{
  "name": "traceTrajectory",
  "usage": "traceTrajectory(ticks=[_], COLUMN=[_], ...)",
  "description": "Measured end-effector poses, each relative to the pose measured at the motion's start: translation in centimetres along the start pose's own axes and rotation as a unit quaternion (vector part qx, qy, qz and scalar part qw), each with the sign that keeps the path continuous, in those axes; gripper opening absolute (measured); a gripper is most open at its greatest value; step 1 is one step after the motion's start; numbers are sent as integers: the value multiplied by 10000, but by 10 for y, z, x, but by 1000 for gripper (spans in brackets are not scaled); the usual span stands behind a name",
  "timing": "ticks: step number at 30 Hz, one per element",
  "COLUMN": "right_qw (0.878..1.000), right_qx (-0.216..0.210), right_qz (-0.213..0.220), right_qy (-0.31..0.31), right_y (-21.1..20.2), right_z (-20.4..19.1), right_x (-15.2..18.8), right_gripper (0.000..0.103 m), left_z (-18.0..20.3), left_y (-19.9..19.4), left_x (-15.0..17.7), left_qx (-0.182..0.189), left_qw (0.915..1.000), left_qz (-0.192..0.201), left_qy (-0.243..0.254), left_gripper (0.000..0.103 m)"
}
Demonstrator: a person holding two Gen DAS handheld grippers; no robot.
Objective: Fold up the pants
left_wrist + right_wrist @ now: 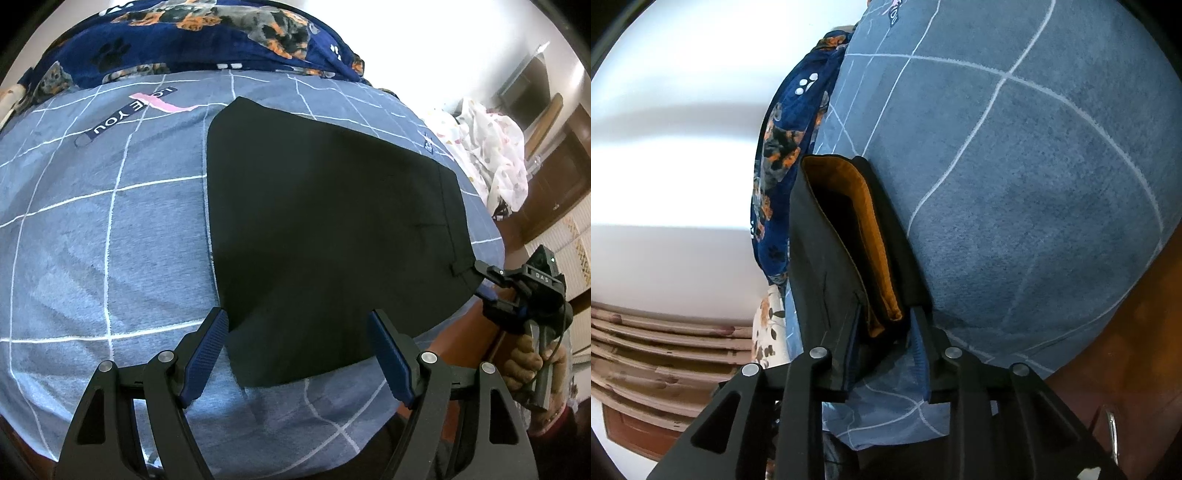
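Pants (325, 221), black, folded flat on bed (110, 229). Left gripper (299, 354) wide open, empty, above hem. Right gripper (886, 332) clamps waistband corner.

A bed (92, 229) carries everything, covered by a grey-blue sheet crossed with white grid lines and printed lettering. Black pants (325, 221) lie flat on it, partly folded. A navy blanket (207, 33) with a dog print sits bunched along its far edge.
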State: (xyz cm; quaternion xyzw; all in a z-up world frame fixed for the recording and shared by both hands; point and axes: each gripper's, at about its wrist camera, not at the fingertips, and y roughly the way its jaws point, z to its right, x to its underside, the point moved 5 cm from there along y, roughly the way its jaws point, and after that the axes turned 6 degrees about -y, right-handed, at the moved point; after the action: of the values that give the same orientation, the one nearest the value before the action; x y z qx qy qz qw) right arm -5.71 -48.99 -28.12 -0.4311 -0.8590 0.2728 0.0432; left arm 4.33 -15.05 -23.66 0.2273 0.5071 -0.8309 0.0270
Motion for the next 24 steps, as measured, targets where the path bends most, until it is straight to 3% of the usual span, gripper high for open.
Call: traceTrajectory(ticks=[2, 4, 6, 8, 13, 15, 24], right_qw=[10000, 9995, 9987, 9978, 9986, 9995, 9987], right_qx=[73, 255, 364, 455, 347, 118, -55], right_qz=[6, 54, 183, 280, 165, 104, -89], right_qy=[-42, -157, -309, -385, -371, -264, -500], right_y=[0, -3, -9, -15, -9, -4, 10], right_z=[-3, -6, -10, -10, -6, -4, -14], right_x=[1, 0, -3, -7, -11, -11, -12], right_gripper=[27, 40, 45, 45, 46, 47, 66], left_z=[-2, -4, -6, -7, -7, -7, -12], left_y=[0, -1, 0, 0, 0, 0, -2], left_x=[0, -1, -1, 0, 0, 0, 0], left_qx=[13, 25, 35, 54, 81, 78, 113], left_qw=[10000, 10000, 10000, 9999, 9999, 9999, 9997], left_qz=[2, -7, -9, -20, -49, -39, -34], left_qy=[-43, -72, -90, -104, -91, -81, -211], left_gripper=[78, 78, 78, 78, 78, 78, 78])
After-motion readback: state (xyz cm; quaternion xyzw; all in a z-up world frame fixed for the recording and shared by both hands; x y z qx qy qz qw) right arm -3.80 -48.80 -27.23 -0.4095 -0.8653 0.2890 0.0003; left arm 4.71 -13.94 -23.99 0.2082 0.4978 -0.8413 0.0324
